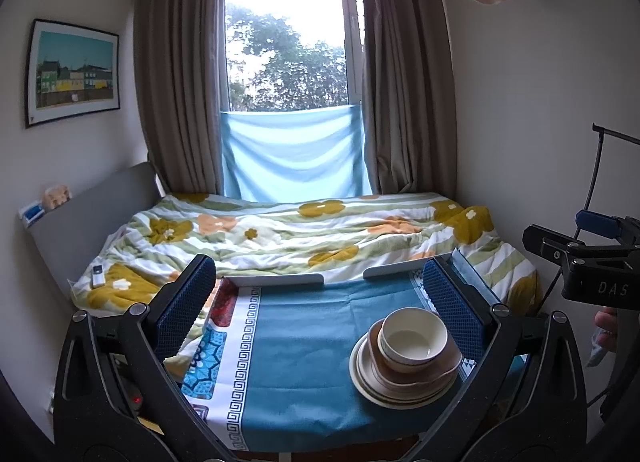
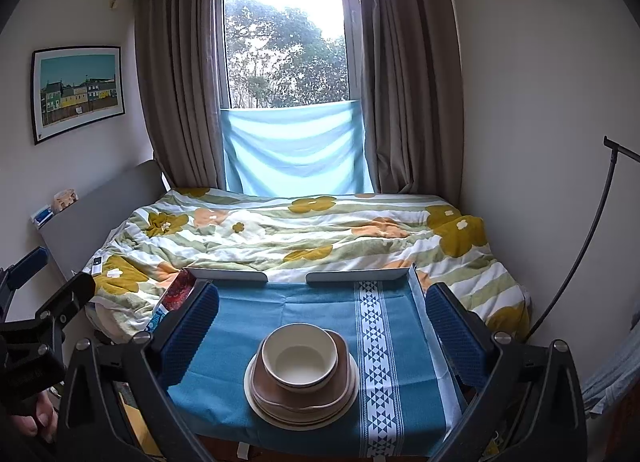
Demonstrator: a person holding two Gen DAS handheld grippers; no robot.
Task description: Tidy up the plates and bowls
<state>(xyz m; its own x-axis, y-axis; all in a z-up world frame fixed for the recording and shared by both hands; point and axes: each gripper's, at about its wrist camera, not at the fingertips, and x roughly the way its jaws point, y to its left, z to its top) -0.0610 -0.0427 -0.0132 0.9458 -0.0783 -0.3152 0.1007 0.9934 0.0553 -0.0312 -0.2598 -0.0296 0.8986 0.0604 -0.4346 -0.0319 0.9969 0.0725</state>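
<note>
Both wrist views hang close above the table (image 1: 304, 342), facing the window (image 1: 284, 41). Left view sits leftward, right view rightward; both share the dish stack (image 2: 302, 374) and bed (image 2: 304, 229).

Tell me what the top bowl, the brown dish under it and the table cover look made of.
Cream bowl: smooth, matte, probably melamine or glazed ceramic. Brown dish: same dull finish, likely the same kind. Blue cloth: woven fabric, with visible creases and printed borders.

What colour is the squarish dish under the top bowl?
Brown, seen best in the right wrist view: squarish dish under the cream bowl.
</note>
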